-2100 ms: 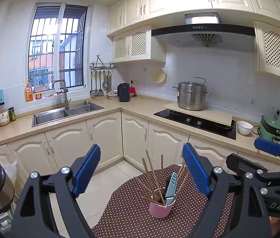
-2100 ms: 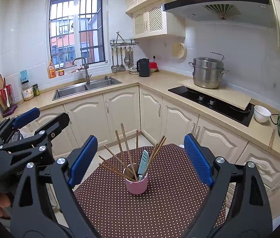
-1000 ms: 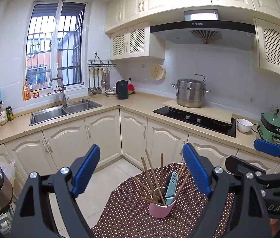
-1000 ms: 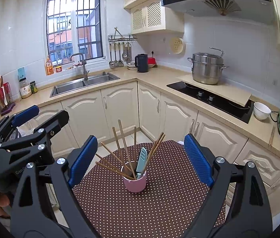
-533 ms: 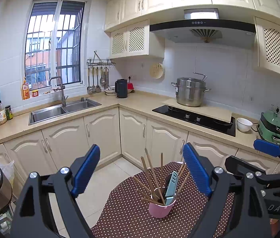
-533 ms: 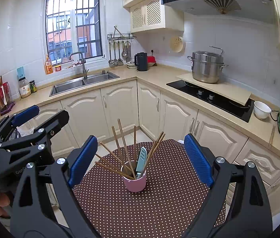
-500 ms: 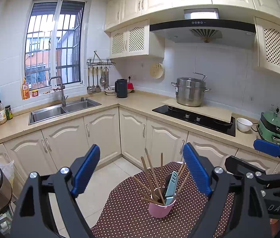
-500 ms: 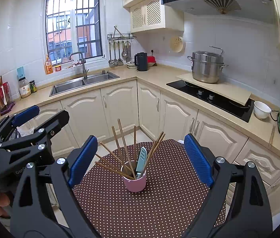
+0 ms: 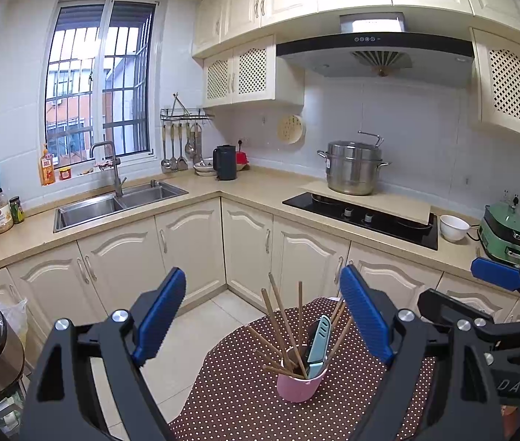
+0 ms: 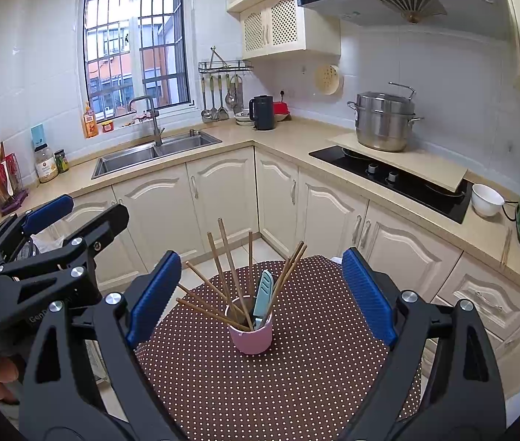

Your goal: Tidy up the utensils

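- The pink cup [image 10: 253, 334] stands on the dotted cloth [image 10: 296, 386] just ahead of the right gripper [image 10: 260, 297], between its spread fingers, holding nothing.
- Chopsticks [image 10: 223, 257] and a teal tool [image 10: 263, 299] lean inside, apparently gathered there.
- The left gripper [image 9: 263, 316] hangs spread too, the cup right of centre.

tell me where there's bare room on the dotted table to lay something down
The dotted table is bare in front of the pink cup, toward the cameras, and to its right. Left of the cup is crowded: chopsticks splay out low over the cloth. Both tongs, left and right, are open and empty.
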{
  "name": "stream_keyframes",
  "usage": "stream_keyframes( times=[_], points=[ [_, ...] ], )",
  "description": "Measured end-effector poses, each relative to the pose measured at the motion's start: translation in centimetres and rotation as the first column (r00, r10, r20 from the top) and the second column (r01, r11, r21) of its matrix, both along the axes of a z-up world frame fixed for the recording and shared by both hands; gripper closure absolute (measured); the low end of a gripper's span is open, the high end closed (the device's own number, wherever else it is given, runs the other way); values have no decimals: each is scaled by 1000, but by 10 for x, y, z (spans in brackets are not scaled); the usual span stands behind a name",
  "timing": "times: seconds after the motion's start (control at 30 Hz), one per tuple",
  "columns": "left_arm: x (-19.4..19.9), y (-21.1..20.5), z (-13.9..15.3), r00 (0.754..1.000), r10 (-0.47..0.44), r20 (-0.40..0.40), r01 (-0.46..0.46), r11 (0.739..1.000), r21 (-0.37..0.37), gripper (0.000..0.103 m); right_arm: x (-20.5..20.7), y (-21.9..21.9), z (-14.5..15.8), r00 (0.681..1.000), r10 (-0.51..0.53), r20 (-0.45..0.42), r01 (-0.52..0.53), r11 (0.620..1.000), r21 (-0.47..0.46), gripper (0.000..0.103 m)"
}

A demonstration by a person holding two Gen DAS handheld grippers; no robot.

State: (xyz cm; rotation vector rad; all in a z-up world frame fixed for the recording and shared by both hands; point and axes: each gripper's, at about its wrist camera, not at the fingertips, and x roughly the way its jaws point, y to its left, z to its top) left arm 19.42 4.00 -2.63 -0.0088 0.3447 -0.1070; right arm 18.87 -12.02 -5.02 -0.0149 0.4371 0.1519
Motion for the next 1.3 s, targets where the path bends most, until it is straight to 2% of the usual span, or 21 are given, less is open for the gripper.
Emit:
stream_keyframes(
  times=[0.9, 1.13, 1.3],
  points=[
    [-7, -13, -6, 1000, -22, -16, 22, 1000, 22, 19, -9, -10, -8, 999, -32, -35, 33, 999, 33, 15],
    [-3, -30, -11, 998, -18, -55, 20, 999, 30, 19, -6, -27, -14, 998, -27, -65, 30, 998, 50, 15],
    [2, -49, -20, 993, 23, -112, -17, 998, 56, 19, 3, -46, -24, 994, 13, -106, -5, 997, 77, 15]
  ],
)
